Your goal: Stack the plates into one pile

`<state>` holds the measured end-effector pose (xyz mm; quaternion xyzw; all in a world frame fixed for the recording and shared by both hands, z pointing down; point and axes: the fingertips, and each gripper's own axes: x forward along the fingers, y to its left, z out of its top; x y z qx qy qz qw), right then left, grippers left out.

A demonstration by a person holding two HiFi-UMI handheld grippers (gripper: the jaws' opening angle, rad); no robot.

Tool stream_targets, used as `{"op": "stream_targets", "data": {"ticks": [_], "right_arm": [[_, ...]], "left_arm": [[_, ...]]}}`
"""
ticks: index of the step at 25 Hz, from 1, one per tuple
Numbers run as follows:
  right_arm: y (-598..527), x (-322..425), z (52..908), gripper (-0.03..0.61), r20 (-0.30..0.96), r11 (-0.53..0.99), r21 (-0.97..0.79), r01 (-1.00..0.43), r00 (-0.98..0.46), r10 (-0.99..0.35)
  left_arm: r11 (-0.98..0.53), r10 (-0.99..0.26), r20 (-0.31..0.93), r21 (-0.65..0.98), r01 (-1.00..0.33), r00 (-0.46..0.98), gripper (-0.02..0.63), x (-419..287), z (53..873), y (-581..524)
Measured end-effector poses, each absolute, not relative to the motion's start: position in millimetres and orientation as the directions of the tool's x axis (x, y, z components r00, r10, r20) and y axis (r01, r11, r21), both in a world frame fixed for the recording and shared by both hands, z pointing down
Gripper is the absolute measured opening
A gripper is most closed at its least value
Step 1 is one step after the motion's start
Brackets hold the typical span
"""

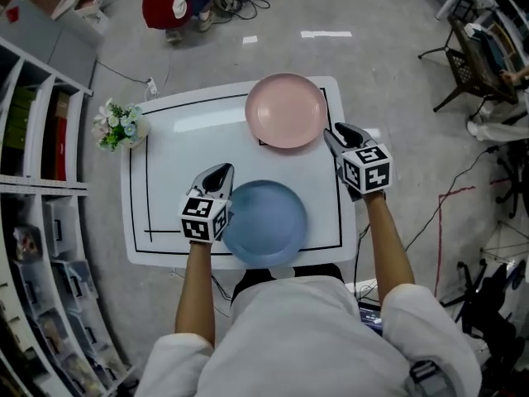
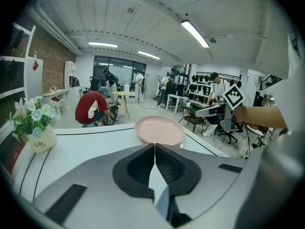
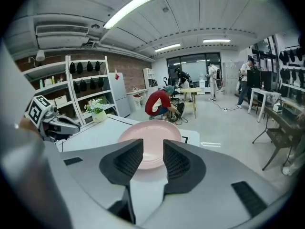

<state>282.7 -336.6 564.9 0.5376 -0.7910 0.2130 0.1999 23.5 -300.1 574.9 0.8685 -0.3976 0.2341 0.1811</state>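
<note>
My left gripper [image 1: 217, 178] pinches the blue plate [image 1: 266, 222] at its 9 o'clock rim, the pink plate [image 1: 286, 110] lies on the desk [image 1: 182, 164] at 1 o'clock from it, and my empty, part-spread right gripper [image 1: 335, 136] sits beside its 4 o'clock rim.

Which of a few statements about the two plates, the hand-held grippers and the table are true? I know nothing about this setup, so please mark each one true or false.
1. The round pink plate is stacked on the round blue plate. False: they are apart on the white table, with the pink one at the far side and the blue one at the near edge by the person.
2. The right gripper has its jaws apart and clamps nothing. True: the pink plate only shows ahead of it.
3. The left gripper has its jaws wide open. False: they are together, seemingly on the blue plate's rim.
4. A small pot of flowers stands at the table's left edge. True.
</note>
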Motion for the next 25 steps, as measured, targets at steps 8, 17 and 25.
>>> {"op": "stream_targets", "data": {"ticks": [8, 17, 25], "right_arm": [[-430, 311, 630, 0.269, 0.601, 0.308, -0.224, -0.924, -0.38, -0.703], [-447, 304, 688, 0.215, 0.732, 0.219, -0.246, -0.944, -0.329, -0.597], [-437, 301, 690, 0.04, 0.705, -0.04, -0.459, -0.887, -0.337, -0.625]], "left_arm": [[-0.516, -0.679, 0.551, 0.114, -0.849, 0.486, 0.023, 28, 575, -301], [-0.452, -0.689, 0.579, 0.126, -0.883, 0.435, 0.023, 7, 594, -291], [-0.488, -0.683, 0.564, 0.119, -0.864, 0.464, 0.023, -12, 586, -283]]}}
